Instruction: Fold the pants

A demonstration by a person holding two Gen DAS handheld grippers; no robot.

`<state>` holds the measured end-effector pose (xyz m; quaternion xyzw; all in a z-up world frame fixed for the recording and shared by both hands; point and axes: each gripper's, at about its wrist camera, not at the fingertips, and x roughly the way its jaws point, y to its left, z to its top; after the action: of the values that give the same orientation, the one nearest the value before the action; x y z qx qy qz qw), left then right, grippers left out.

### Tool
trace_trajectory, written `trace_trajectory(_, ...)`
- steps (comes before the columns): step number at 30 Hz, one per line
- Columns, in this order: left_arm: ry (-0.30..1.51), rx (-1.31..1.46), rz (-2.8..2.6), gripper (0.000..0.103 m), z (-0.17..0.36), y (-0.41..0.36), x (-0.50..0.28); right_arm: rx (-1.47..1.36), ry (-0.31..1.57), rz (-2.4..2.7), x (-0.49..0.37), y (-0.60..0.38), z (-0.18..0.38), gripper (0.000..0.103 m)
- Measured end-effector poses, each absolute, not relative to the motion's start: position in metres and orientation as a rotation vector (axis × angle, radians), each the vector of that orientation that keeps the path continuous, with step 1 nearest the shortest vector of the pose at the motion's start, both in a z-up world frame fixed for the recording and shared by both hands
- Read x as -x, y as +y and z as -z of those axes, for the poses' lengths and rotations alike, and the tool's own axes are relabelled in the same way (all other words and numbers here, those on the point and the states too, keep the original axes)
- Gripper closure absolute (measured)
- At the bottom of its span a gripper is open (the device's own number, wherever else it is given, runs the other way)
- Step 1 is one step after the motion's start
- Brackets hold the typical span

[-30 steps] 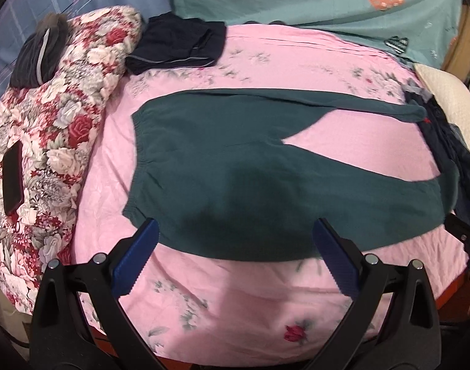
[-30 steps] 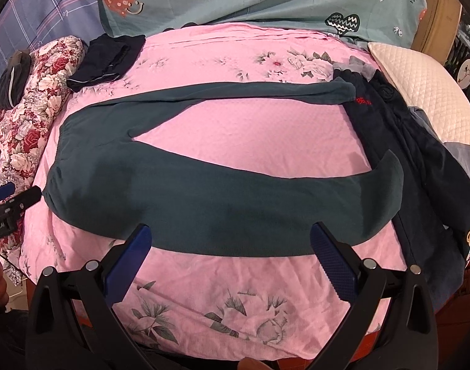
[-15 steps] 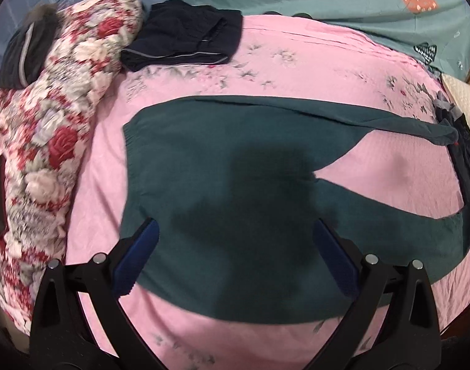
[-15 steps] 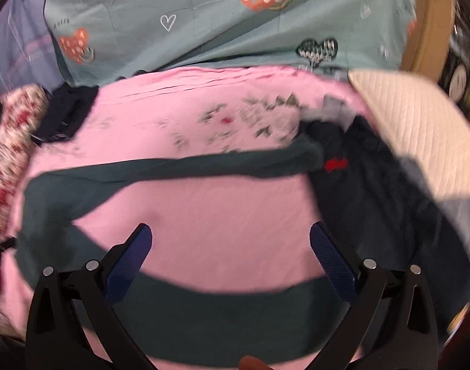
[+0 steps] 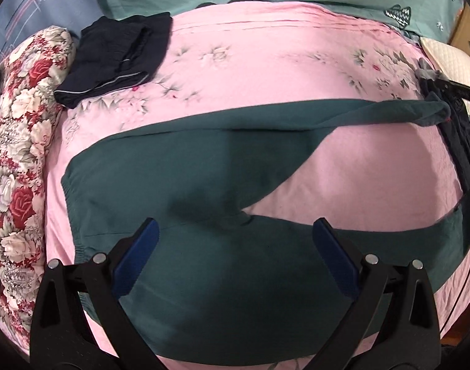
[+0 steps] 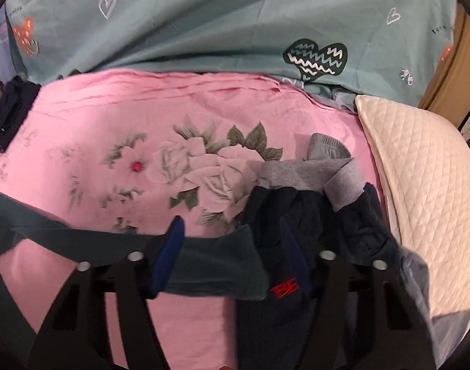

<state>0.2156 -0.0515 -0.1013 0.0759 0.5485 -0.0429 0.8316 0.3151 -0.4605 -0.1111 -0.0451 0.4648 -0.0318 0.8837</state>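
Right gripper [image 6: 231, 256], a second ago hanging back over the near edge of the bed, has come forward to the far leg's cuff [image 6: 216, 268] of the dark green pants [image 5: 204, 203]; its blue pads stand apart on either side of that cuff, and motion blur leaves it unclear whether they touch the cloth. Left gripper [image 5: 235, 256] has likewise moved in, from the near bed edge to above the seat of the pants, its pads wide apart and holding nothing. Those pants lie flat on the pink floral bedsheet [image 5: 265, 61], waistband to the left, legs spread in a V to the right; the near leg's end runs out of the left view at the right edge. Beside the cuff lies a heap of navy clothing [image 6: 312, 225] with grey fabric [image 6: 305, 172] on top, its near part hidden behind the gripper. Folded navy shorts [image 5: 117, 58] sit far left against a rose-patterned quilt [image 5: 22, 141].
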Motion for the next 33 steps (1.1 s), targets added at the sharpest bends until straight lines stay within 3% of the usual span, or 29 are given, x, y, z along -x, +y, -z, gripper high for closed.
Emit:
trace_trajectory(2, 1.171, -0.179, 0.087, 0.002, 0.105, -0.051, -0.214, 0.079, 1.033, 0.047, -0.328, -0.468, 0.121, 0.058)
trace_trajectory(5, 1.194, -0.183, 0.072, 0.002, 0.113, -0.048, -0.214, 0.081, 1.117, 0.018, -0.342, -0.477, 0.138, 0.061)
trace_trajectory(7, 1.212, -0.174, 0.059, 0.002, 0.117, -0.047, -0.217, 0.062, 1.169, -0.024, -0.346, -0.48, 0.145, 0.074)
trace_trajectory(9, 1.22, -0.158, 0.056, 0.002, 0.119, -0.047, -0.219, 0.075, 1.216, -0.043, -0.346, -0.48, 0.152, 0.097)
trace_trajectory(11, 1.219, -0.144, 0.053, 0.002, 0.118, -0.048, -0.222, 0.078, 1.212, -0.064, -0.342, -0.48, 0.149, 0.1)
trace_trajectory(18, 1.184, -0.159, 0.046, 0.002, 0.108, -0.056, -0.233, -0.139, 0.965, -0.083, -0.349, -0.501, 0.085, 0.101)
trace_trajectory(23, 1.149, -0.144, 0.032, 0.002, 0.11, -0.059, -0.252, -0.162, 0.948, -0.01, -0.396, -0.507, 0.095, 0.1)
trace_trajectory(28, 1.161, -0.151, 0.007, 0.002, 0.124, -0.06, -0.274, -0.155, 1.011, 0.064, -0.405, -0.51, 0.124, 0.077)
trace_trajectory(29, 1.16, -0.145, 0.008, 0.002, 0.124, -0.06, -0.274, -0.204, 0.984, 0.081, -0.397, -0.518, 0.12, 0.068)
trace_trajectory(33, 1.159, -0.135, 0.038, 0.002, 0.121, -0.062, -0.261, -0.415, 0.988, 0.046, -0.363, -0.543, 0.115, 0.067)
